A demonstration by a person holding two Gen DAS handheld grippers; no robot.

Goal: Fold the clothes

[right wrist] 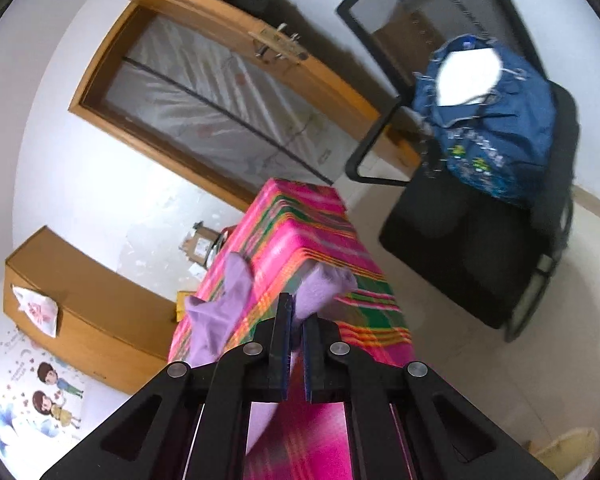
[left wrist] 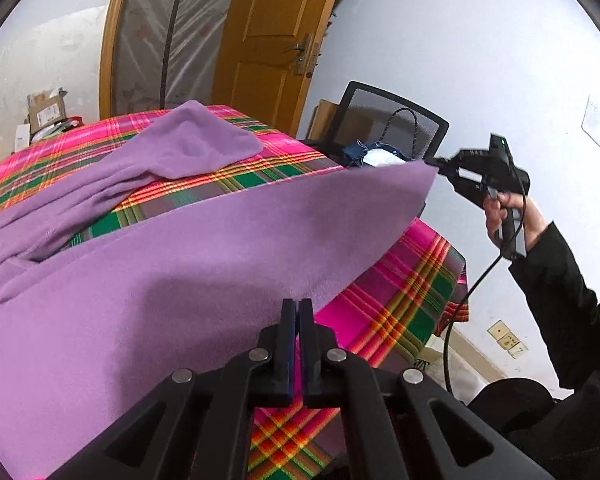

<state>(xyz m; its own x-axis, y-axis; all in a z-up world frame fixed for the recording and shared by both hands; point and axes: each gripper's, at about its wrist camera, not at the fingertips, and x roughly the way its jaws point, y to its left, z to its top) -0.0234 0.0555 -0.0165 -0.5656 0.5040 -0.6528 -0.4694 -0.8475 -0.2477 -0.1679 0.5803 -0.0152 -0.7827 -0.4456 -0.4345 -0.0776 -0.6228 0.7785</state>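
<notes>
A purple garment (left wrist: 204,240) is spread over a table covered with a pink, green and orange plaid cloth (left wrist: 400,300), and it is held at two points. In the left wrist view, the left gripper (left wrist: 299,308) is seen at 6 o'clock with its jaws closed together on the near edge of the garment, the fabric running away from the fingertips toward 9 and 12 o'clock. From there a taut edge of the garment is drawn up toward 2 o'clock, where its corner is pinched in the right gripper (left wrist: 440,165), which is held by a hand (left wrist: 508,220) in a dark sleeve (left wrist: 556,292) with a cable hanging from it. That corner is lifted clear of the table. A sleeve of the garment (left wrist: 196,144) lies flat on the cloth at 11 o'clock. In the right wrist view, the right gripper (right wrist: 296,312) is shown at 6 o'clock, its jaws clamped on a bunched fold of the garment (right wrist: 320,288) that sticks out just beyond the fingertips toward 12 o'clock; another part lies on the cloth at 10 o'clock of the jaws. A chair (right wrist: 480,240) bearing a blue bag (right wrist: 496,120) stands at 2 o'clock, and a door frame (right wrist: 204,12) is seen at 11 o'clock.
</notes>
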